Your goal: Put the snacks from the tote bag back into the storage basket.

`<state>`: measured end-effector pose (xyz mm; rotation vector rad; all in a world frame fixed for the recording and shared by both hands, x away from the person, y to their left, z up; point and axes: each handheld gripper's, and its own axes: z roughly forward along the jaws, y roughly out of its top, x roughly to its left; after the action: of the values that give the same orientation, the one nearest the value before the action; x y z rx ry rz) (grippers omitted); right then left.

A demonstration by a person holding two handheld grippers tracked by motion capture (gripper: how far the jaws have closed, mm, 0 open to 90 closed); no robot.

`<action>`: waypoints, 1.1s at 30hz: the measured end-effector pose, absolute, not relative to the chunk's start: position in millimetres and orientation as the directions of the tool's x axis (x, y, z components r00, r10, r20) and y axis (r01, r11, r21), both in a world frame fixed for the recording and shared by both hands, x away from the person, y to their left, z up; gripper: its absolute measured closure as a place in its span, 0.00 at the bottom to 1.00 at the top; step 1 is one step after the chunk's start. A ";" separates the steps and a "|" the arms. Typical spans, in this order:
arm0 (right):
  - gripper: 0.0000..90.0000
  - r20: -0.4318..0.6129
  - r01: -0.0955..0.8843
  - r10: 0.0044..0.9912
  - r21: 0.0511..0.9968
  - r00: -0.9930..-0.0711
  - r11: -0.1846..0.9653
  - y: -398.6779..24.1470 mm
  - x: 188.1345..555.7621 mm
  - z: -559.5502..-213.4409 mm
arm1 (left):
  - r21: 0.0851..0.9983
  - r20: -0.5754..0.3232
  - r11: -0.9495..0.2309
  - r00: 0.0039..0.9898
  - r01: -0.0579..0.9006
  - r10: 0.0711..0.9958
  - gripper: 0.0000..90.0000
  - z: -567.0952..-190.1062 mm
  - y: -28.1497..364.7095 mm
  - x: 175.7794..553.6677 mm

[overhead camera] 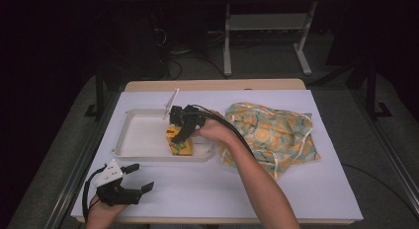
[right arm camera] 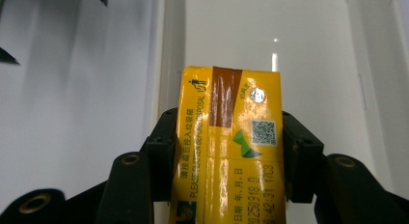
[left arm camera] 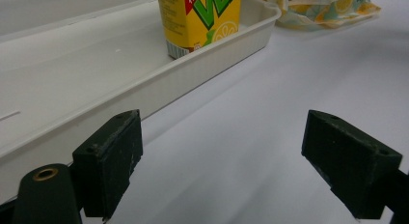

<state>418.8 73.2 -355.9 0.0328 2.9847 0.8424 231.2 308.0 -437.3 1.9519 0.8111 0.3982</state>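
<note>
Yellow drink carton (overhead camera: 179, 142) upright in white tray (overhead camera: 136, 140), right gripper (overhead camera: 182, 133) fingers clamping it

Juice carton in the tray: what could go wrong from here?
1. The right gripper clamps the juice carton from above; squeezing may dent it.
2. It stands by the near wall of the tray; a crooked release could tip it.
3. The bag lies close by; the withdrawing arm could snag it.

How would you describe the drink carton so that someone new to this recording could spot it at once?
Find the white tray on the left half of the table. At its near right corner stands a yellow drink carton with green lettering, clamped from above by the right gripper. It is the tray's one boxy item, unlike the floppy yellow-patterned cloth bag lying beside the tray.
</note>
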 end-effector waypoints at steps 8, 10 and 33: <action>0.55 -0.045 -0.014 0.013 0.544 -0.999 0.839 68.4 415.3 -359.0 | 0.866 -0.052 -0.331 0.727 0.374 0.685 0.16 -437.7 307.3 231.3; 0.54 -0.039 -0.006 0.018 0.545 -0.999 0.839 68.2 414.4 -359.3 | 0.865 -0.051 -0.334 0.727 0.375 0.685 0.16 -437.6 307.4 231.3; 0.48 -0.002 0.037 0.046 0.542 -0.999 0.839 68.5 408.8 -364.4 | 0.863 -0.055 -0.337 0.733 0.376 0.678 0.15 -437.9 305.9 231.1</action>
<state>408.8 68.5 -364.4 0.0673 2.9981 0.8837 231.1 305.9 -437.9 1.9621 0.8043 0.3907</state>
